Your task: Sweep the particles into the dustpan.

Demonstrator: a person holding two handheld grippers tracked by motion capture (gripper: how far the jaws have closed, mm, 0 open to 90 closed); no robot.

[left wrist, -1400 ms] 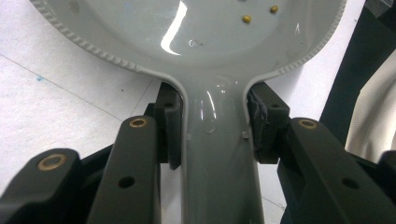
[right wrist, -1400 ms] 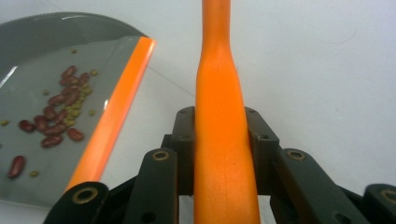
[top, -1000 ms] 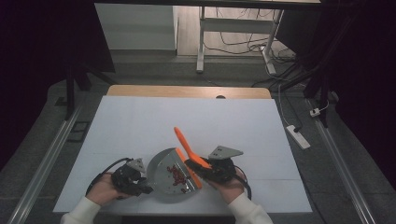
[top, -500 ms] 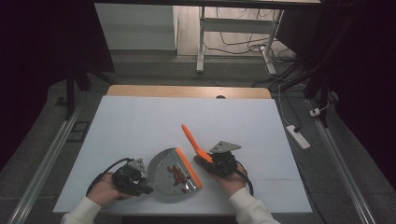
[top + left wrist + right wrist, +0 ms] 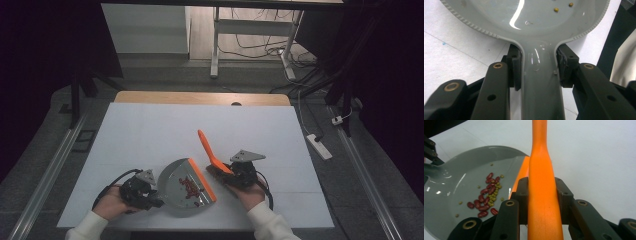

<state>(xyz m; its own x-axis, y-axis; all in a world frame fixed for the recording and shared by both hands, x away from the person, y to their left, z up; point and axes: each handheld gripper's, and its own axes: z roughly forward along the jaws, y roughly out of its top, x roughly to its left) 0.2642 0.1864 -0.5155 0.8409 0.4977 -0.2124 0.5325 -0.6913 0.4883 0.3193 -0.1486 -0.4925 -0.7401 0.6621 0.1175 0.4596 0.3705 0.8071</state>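
Observation:
A grey dustpan (image 5: 176,181) with an orange front lip lies on the white table near its front edge. Red beans and small yellow-green ones (image 5: 189,186) sit inside it. My left gripper (image 5: 156,198) is shut on the pan's grey handle (image 5: 540,85), with a pad pressing on each side of the neck. My right gripper (image 5: 224,174) is shut on an orange brush handle (image 5: 207,149), just right of the pan's lip. That handle (image 5: 541,182) runs up between the jaws of the right gripper (image 5: 541,192), with the dustpan (image 5: 449,177) and its beans (image 5: 486,197) to the left.
The white table cover (image 5: 150,130) stretches far ahead and to both sides of the pan, up to a wooden strip (image 5: 200,98) at the far edge. A white power strip (image 5: 318,146) lies on the floor to the right, beyond the table.
My right gripper and the orange handle have shifted a little to the right, away from the pan's lip. The left gripper and the dustpan have stayed put.

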